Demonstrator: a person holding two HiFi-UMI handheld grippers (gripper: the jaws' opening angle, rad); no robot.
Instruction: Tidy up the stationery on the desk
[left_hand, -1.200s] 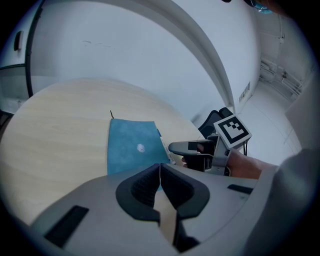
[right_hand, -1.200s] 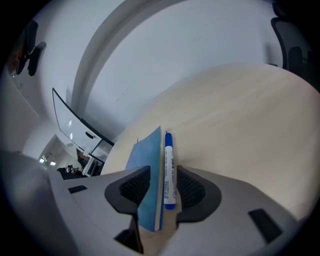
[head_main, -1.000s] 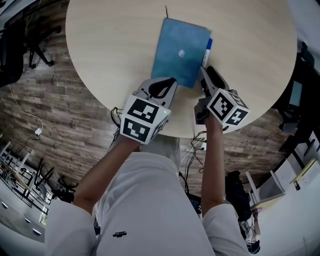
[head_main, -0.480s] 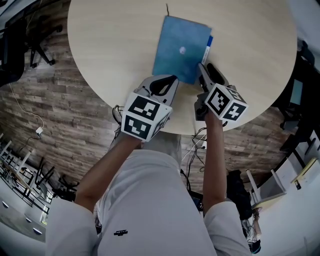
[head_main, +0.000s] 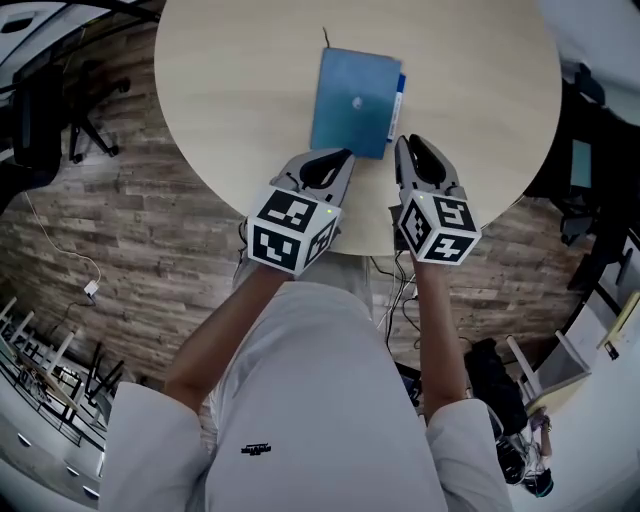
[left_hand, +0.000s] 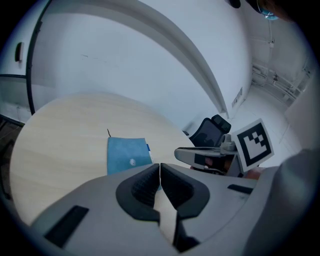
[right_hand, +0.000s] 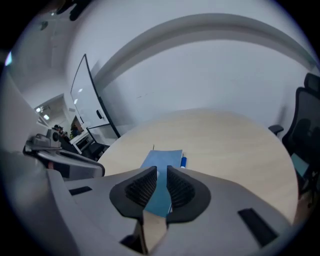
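Blue notebook (head_main: 355, 102) closed, flat on desk (head_main: 250, 90); blue-white pen (head_main: 399, 95) along its right edge.

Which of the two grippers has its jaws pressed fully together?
The left gripper: its jaws meet with no gap. The right gripper has just been closing its jaws, but a narrow slit remains, with nothing between them.

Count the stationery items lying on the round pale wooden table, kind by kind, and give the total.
blue rectangular notebook: 1
slim white pen with a blue end, lying along the notebook's right edge: 1
Total: 2
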